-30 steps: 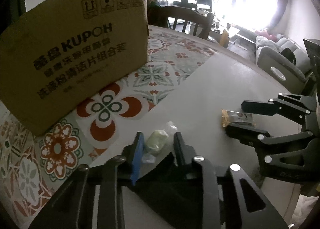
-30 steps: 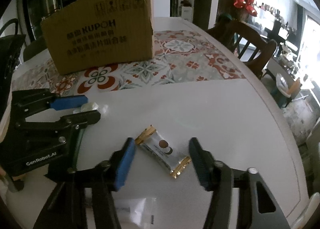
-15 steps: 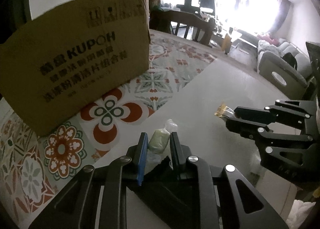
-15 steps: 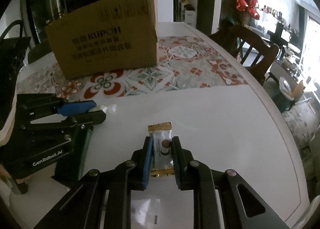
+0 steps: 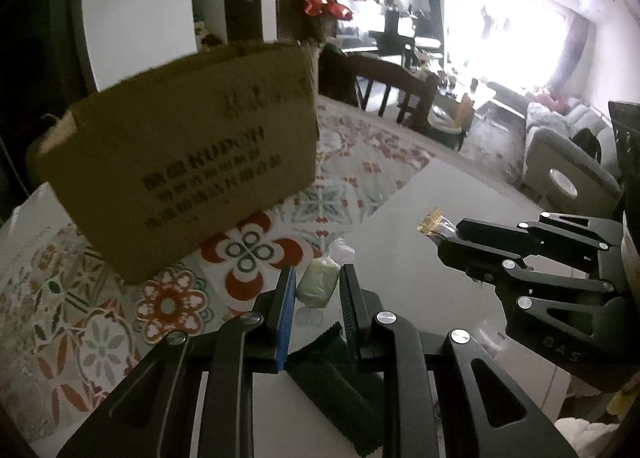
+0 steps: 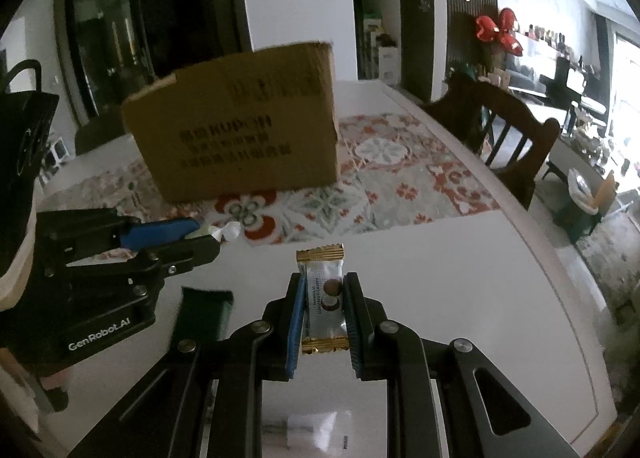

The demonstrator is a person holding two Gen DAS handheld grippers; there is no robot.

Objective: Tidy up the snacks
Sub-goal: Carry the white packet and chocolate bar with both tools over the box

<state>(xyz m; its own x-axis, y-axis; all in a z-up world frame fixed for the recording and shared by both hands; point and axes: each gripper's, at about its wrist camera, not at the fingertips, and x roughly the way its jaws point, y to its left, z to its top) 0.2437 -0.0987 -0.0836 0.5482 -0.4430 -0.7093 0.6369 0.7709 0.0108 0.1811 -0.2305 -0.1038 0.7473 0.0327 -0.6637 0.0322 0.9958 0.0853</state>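
The left claw (image 5: 316,290) pinches a soft green candy (image 5: 318,285); the right claw (image 6: 323,312) clamps a light, crinkly wafer packet (image 6: 323,298) mid-body, both above the counter (image 6: 440,266), near the cardboard box (image 6: 236,129).

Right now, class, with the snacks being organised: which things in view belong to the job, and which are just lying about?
Part of the job:
- pale green candy, held in the left gripper
- gold-ended snack bar, held in the right gripper
- cardboard box, probably where they go

Just lying about:
- patterned mat
- wooden chair
- red bow
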